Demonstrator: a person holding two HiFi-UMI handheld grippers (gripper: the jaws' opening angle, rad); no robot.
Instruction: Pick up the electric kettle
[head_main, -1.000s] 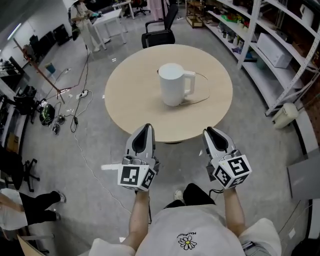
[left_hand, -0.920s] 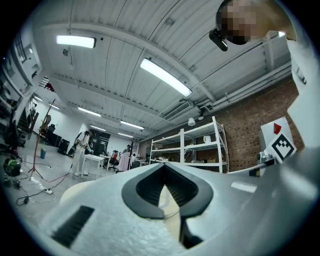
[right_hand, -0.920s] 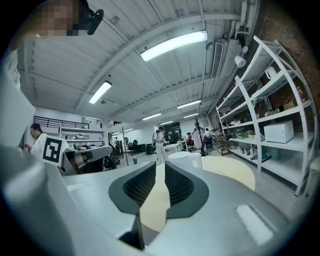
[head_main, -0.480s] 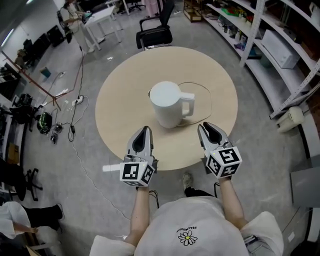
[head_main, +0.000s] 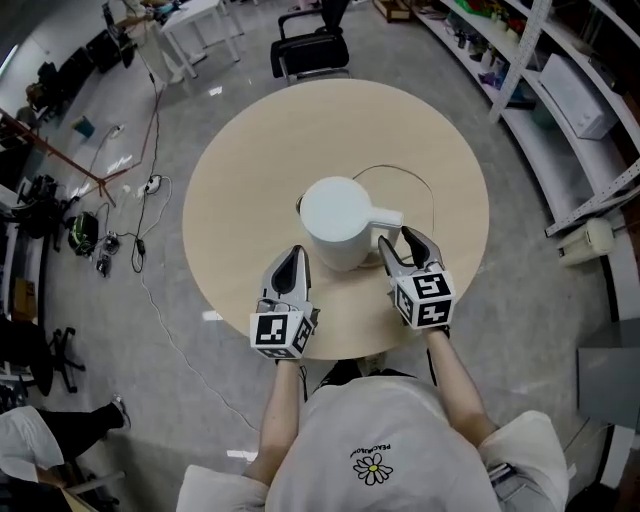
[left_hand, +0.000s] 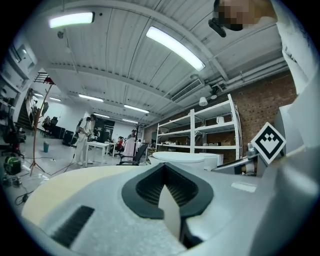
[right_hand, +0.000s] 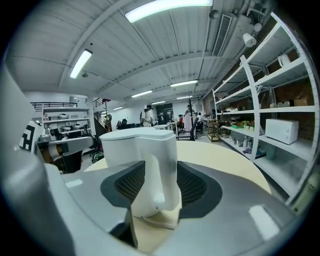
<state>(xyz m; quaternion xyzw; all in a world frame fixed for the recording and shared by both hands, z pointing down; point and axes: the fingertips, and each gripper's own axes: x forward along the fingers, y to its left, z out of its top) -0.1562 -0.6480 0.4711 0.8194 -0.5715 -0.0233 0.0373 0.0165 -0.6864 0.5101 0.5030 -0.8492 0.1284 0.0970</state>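
Pale and round, the desk (head_main: 250, 150) is carrying the white kettle (head_main: 335, 220) near its middle in the head view, with the handle (head_main: 387, 216) pointing right. The left gripper (head_main: 292, 255) is hovering just beside the kettle's near side. The right gripper (head_main: 402, 240) is reaching in at the handle.

Through the left gripper view, its fingers (left_hand: 150, 187) are sitting clenched on nothing, and the kettle's lid is showing beyond them.

Through the right gripper view, the fingers (right_hand: 192, 185) are standing released with the handle (right_hand: 161, 170) upright between them, not yet pressed. Doing this well likely means pushing in until the handle is sitting deep between the pads, clenching squarely at mid-height, then lifting straight up.

A second ago both grippers were hanging short of the desk's edge, well apart from the kettle. Now they are flanking it, and the right fingers have just been opening. The kettle is keeping its spot on the desk.
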